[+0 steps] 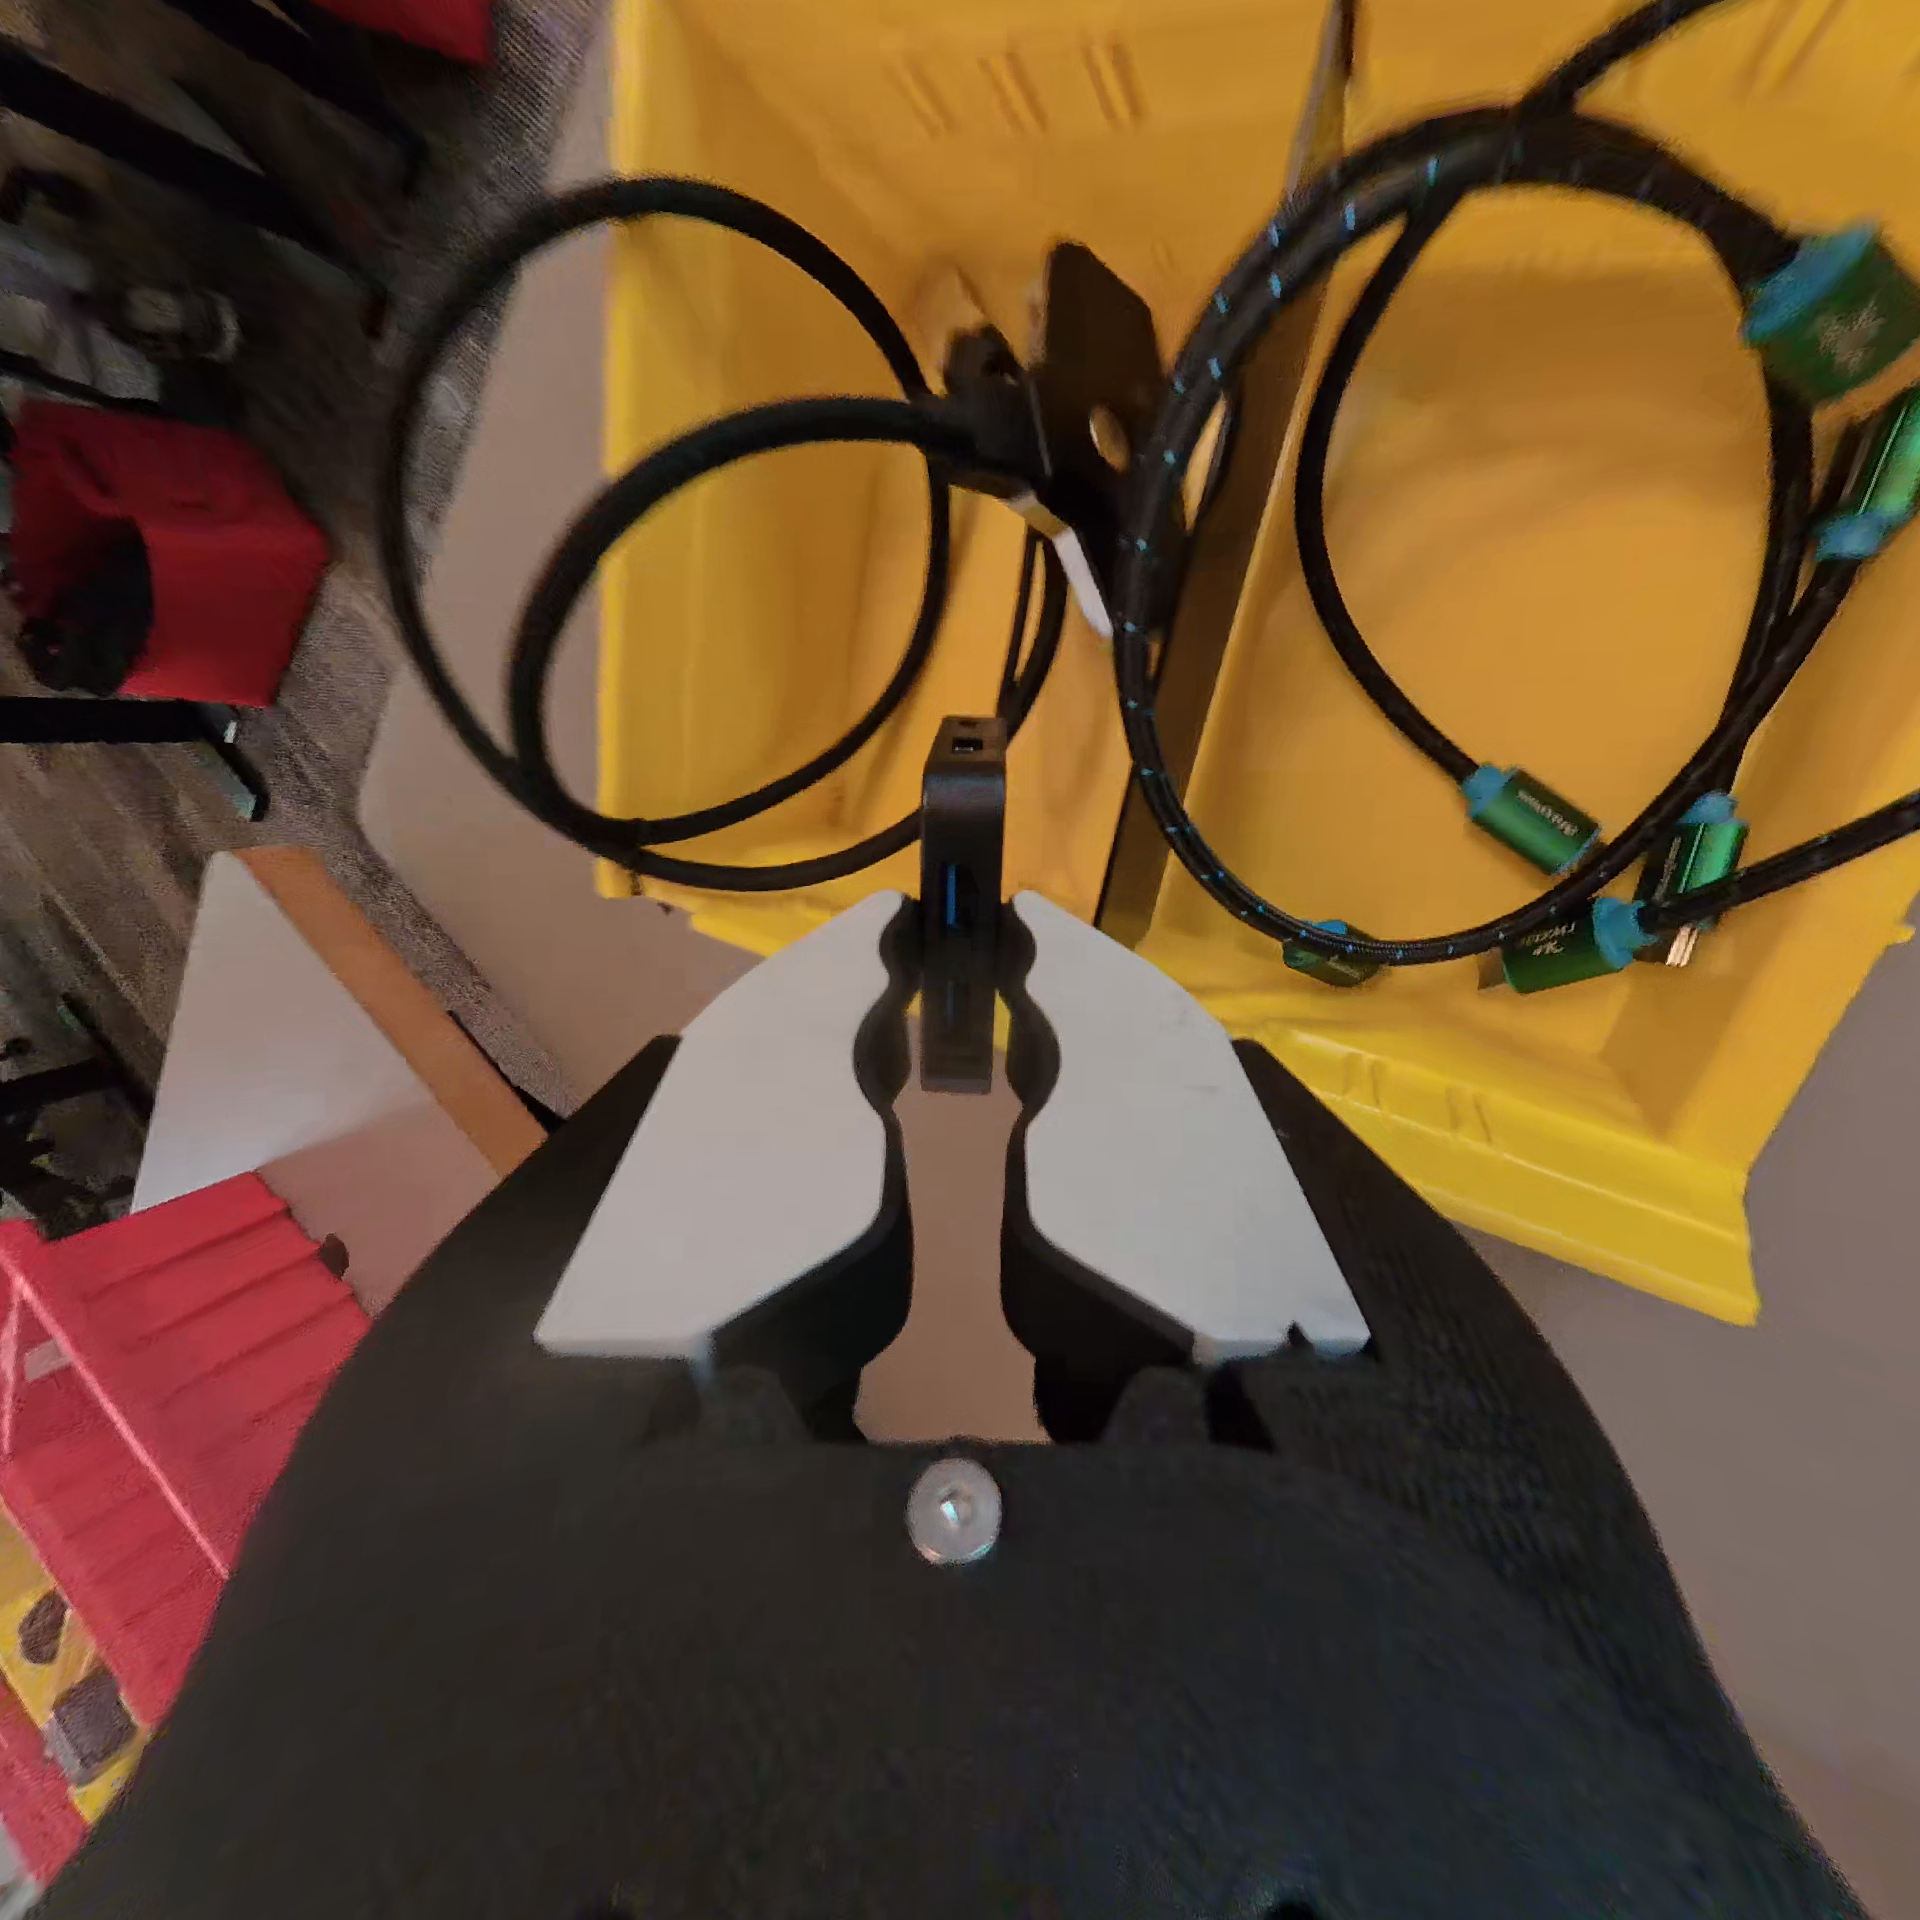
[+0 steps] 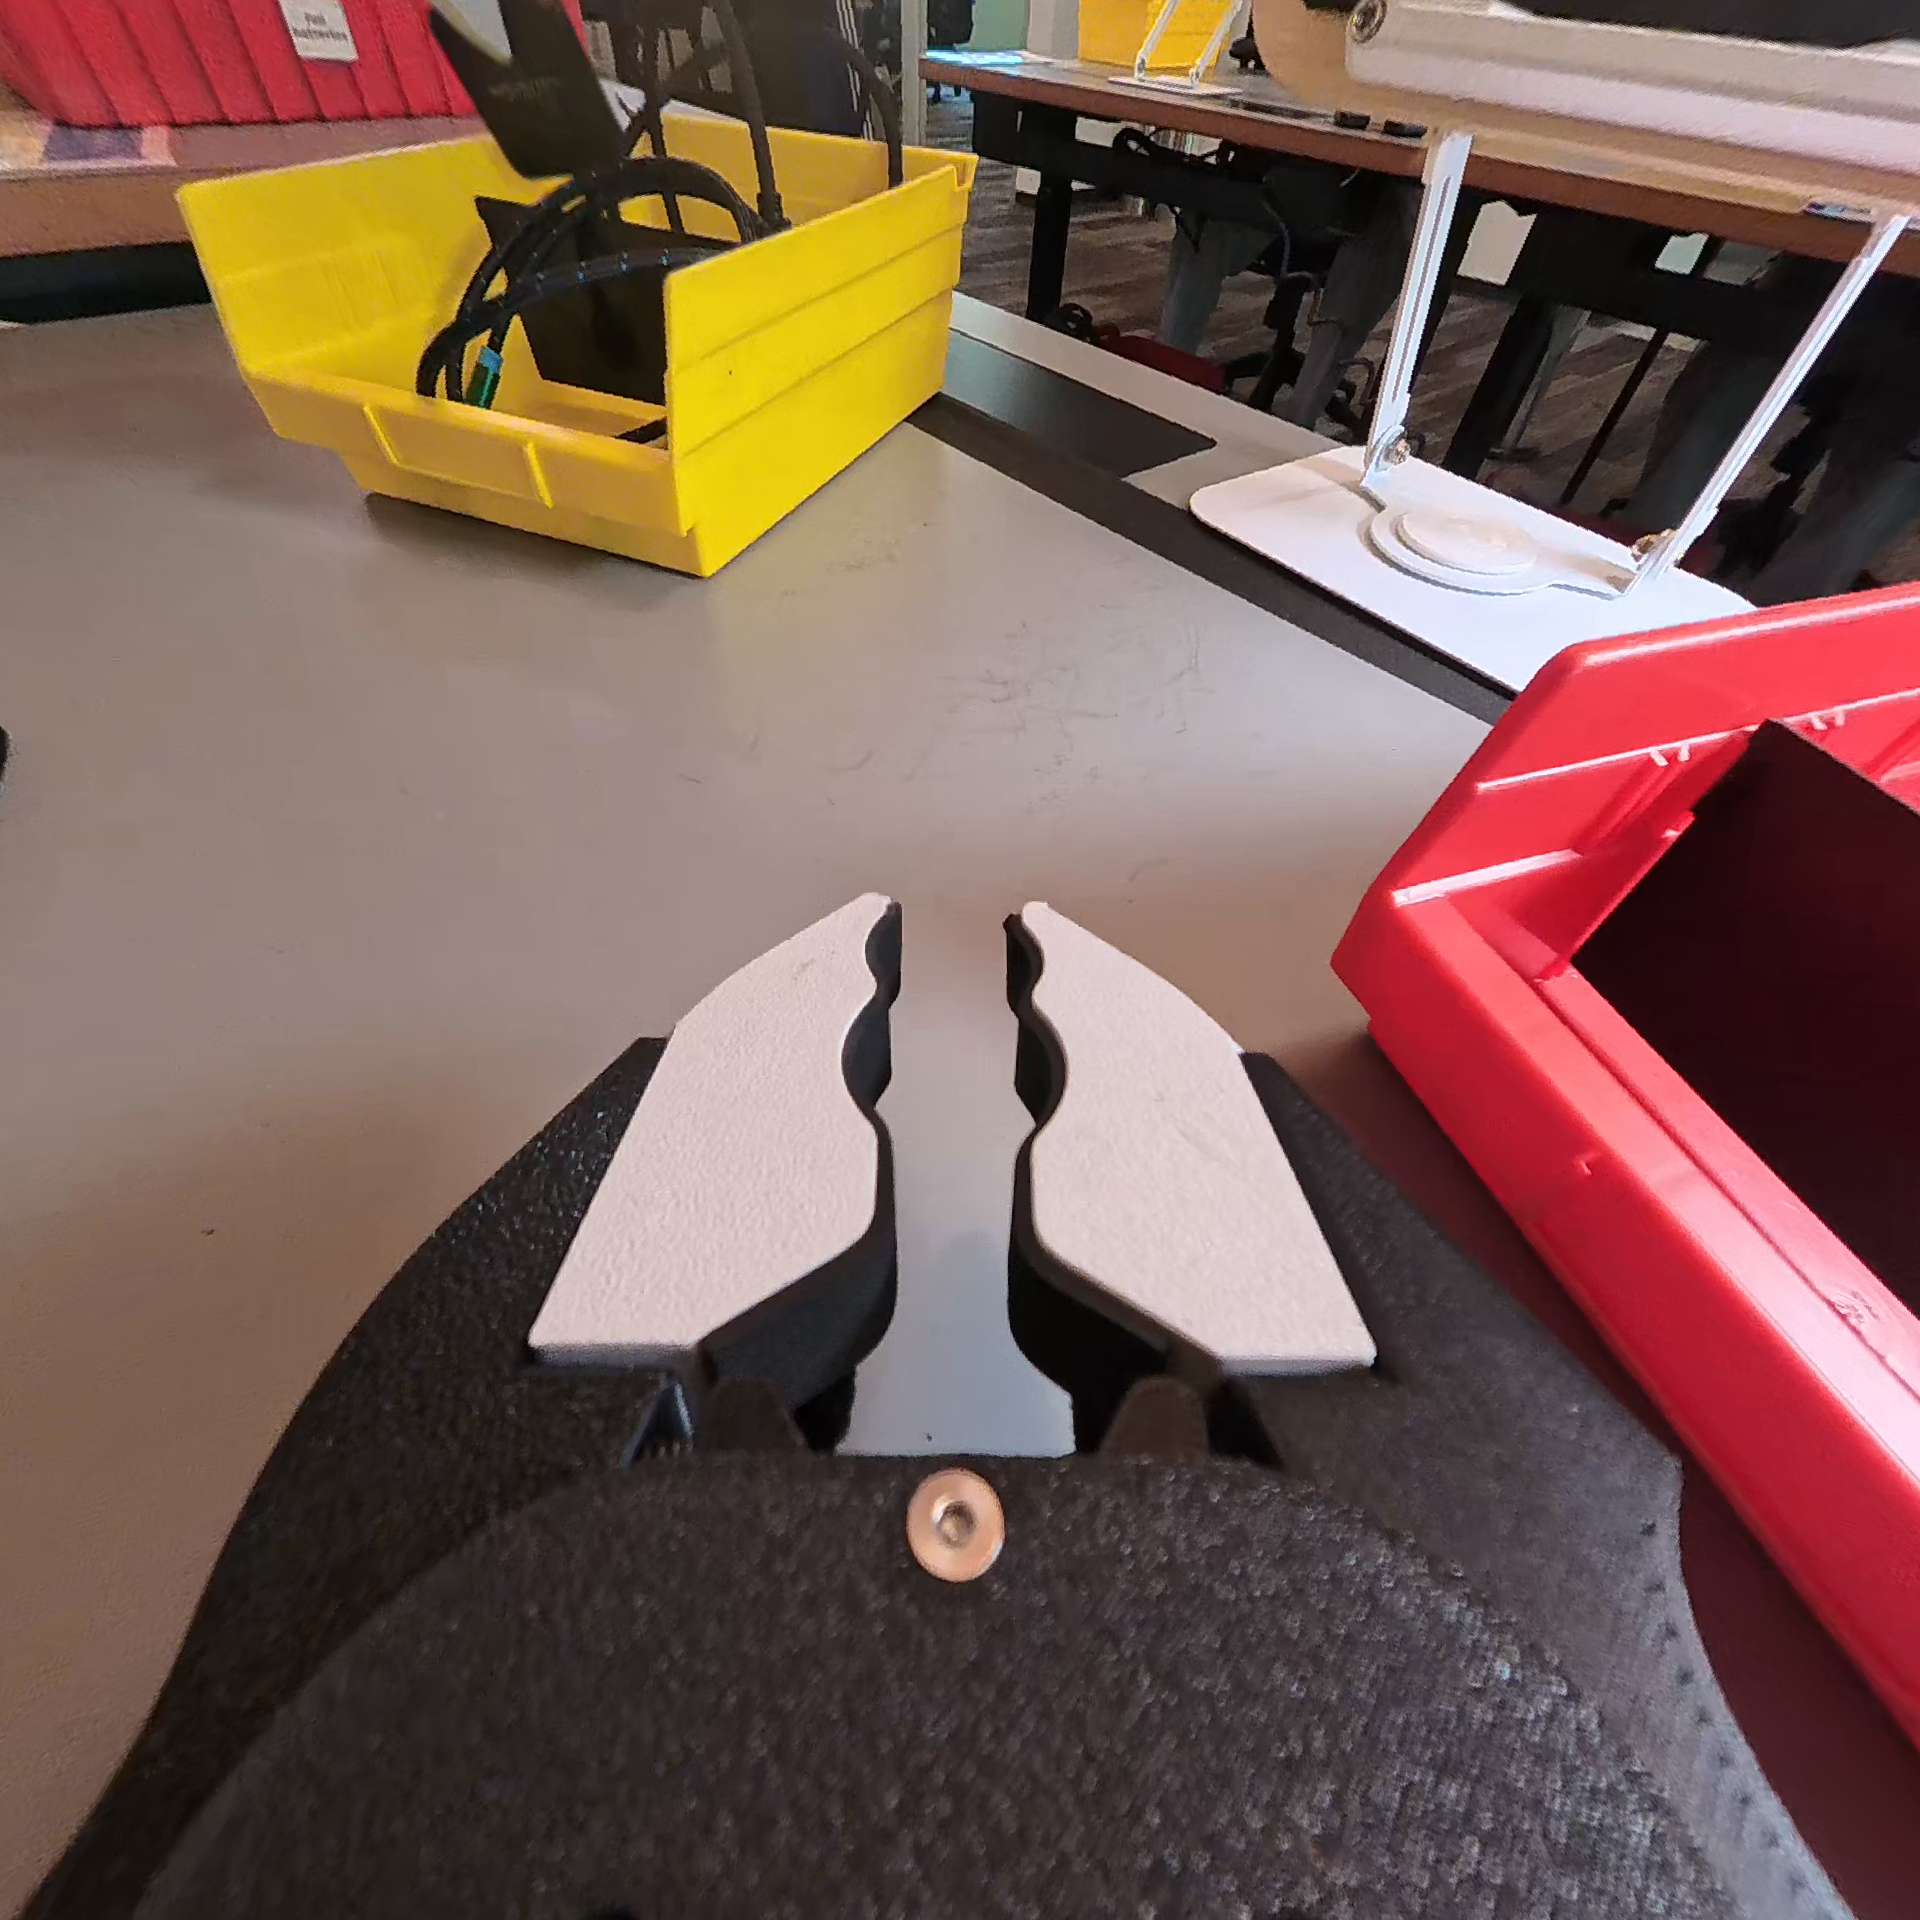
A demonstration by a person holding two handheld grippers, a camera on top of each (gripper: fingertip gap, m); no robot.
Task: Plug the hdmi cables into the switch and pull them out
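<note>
My left gripper (image 1: 958,914) is shut on a small flat black switch (image 1: 962,831), seen edge-on with a blue port facing me, held above a yellow bin (image 1: 1558,1143). Thin black leads run from its far end towards a blurred black flat piece (image 1: 1091,364), where the plugs of looped black cables (image 1: 665,488) meet. Braided black cables with green plugs (image 1: 1532,821) lie coiled in the bin's right compartment. My right gripper (image 2: 951,925) is open and empty, low over the grey table (image 2: 520,831). In the right wrist view the switch (image 2: 540,94) hangs above the bin (image 2: 810,343).
A black divider (image 1: 1174,675) splits the yellow bin. A red bin (image 2: 1662,1091) stands close on the right of my right gripper. A white lamp stand base (image 2: 1455,551) sits at the table's far right edge. Red bins (image 1: 156,1455) and chairs lie beyond the table on the left. Tip to tip, the grippers are about 50 cm apart.
</note>
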